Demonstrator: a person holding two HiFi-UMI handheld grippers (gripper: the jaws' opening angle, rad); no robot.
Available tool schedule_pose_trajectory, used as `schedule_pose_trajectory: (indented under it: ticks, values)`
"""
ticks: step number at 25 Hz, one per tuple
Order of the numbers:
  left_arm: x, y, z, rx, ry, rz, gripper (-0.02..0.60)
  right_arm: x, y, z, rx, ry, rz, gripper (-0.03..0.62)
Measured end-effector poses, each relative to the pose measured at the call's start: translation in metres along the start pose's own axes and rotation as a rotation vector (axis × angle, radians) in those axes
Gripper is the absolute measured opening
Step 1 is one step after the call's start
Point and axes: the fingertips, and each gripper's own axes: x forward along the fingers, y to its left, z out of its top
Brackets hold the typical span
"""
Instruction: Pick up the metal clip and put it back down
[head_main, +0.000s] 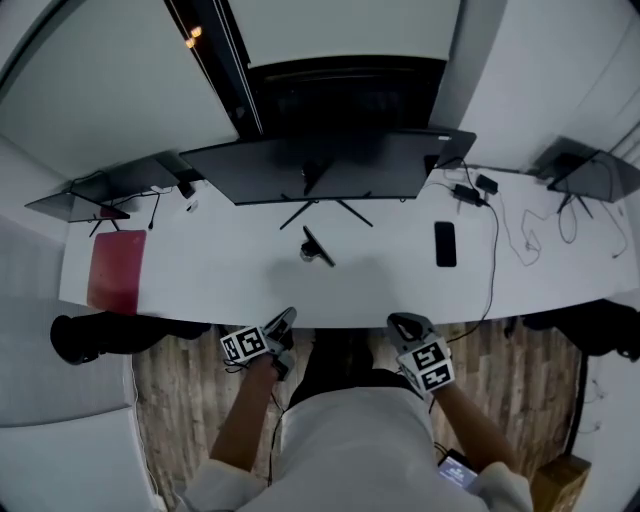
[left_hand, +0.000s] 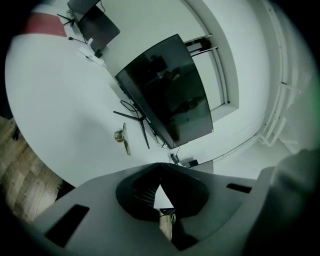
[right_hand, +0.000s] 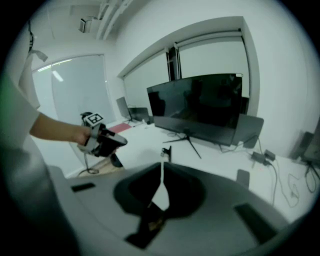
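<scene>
Presently, the metal clip (head_main: 316, 247) lay on the white desk (head_main: 220, 290), just in front of the stand of the monitor (head_main: 320, 165), with neither tool touching it. Left gripper (head_main: 285, 322): jaws closed tip to tip, nothing between them, held at the desk's near edge, well apart from the clip. Right gripper (head_main: 403, 324): jaws likewise together and empty, also at the near edge. A dark phone (head_main: 445, 243) lay to the right of the clip. A red sheet (head_main: 117, 270) lay at the desk's left end.
</scene>
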Motion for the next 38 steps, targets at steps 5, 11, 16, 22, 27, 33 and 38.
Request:
schedule_pose_trajectory:
  ticks: [5, 11, 16, 22, 27, 33, 38]
  values:
    - [-0.036, -0.017, -0.006, 0.132, -0.071, 0.048, 0.032, -0.009, 0.014, -0.006, -0.015, -0.009, 0.034, 0.035]
    - [-0.066, -0.024, -0.012, 0.194, -0.101, 0.061, 0.032, -0.013, 0.025, -0.004, -0.026, -0.025, 0.056, 0.035]
    - [-0.091, -0.017, -0.009, 0.284, -0.116, 0.114, 0.032, -0.01, 0.031, -0.001, -0.043, -0.021, 0.053, 0.035]
    - [-0.116, -0.013, 0.0, 0.463, -0.088, 0.189, 0.032, -0.001, 0.043, 0.007, -0.032, -0.027, 0.037, 0.035]
    - [-0.133, -0.014, 0.011, 0.55, -0.086, 0.191, 0.032, 0.008, 0.056, 0.017, -0.024, -0.044, 0.006, 0.035]
    - [-0.16, -0.022, 0.034, 0.585, -0.121, 0.159, 0.032, 0.008, 0.076, 0.032, 0.005, -0.061, -0.036, 0.035]
    - [-0.182, -0.03, 0.057, 0.654, -0.157, 0.149, 0.032, -0.002, 0.089, 0.054, 0.046, -0.102, -0.069, 0.035]
